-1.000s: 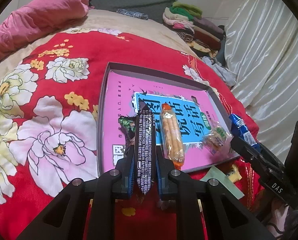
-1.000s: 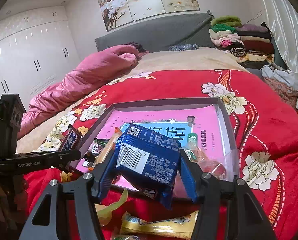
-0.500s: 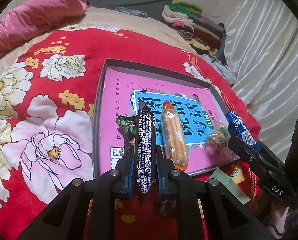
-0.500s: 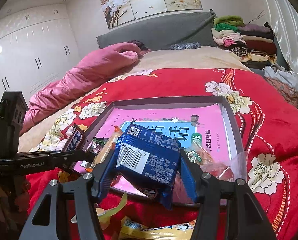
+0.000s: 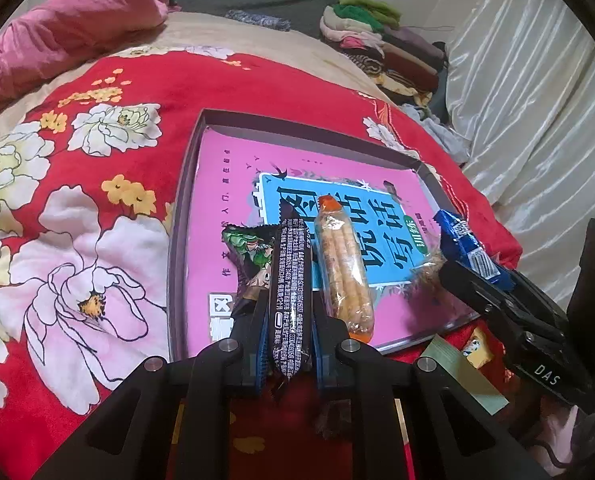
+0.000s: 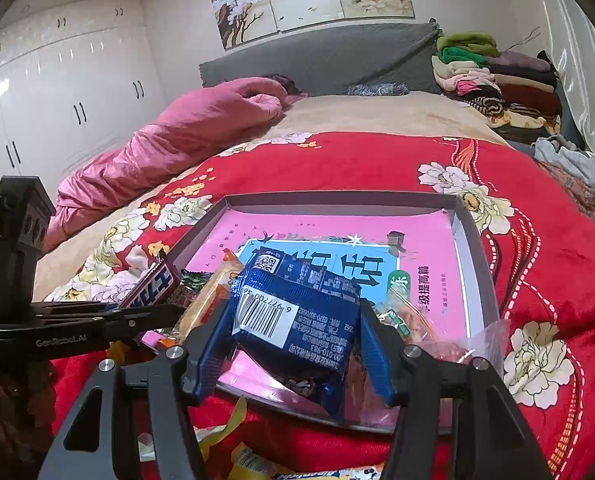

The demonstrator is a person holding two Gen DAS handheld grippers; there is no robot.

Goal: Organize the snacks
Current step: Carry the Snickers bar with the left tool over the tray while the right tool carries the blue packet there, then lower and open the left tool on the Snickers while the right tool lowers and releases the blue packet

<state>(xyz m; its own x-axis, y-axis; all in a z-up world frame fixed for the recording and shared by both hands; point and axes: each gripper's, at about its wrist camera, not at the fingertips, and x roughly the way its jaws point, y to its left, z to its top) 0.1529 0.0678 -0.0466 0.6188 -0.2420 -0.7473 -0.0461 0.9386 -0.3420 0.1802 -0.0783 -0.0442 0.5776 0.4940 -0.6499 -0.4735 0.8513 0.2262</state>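
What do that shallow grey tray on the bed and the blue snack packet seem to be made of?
The tray looks like matte grey cardboard: thin, straight folded walls with no shine, though stiff plastic is possible. The blue snack packet seems to be glossy plastic film: it crinkles, catches light, and carries a printed barcode label. It sits clamped in the right gripper.

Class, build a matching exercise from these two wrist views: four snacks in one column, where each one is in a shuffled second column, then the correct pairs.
Column A
1. black snack bar
2. blue packet
3. orange-tipped biscuit sticks
4. green-printed dark packet

Column B
a. lying in the tray, right of the left gripper
b. clamped in the left gripper
c. clamped in the right gripper
d. lying in the tray, left of the left gripper

Pairs: 1-b, 2-c, 3-a, 4-d
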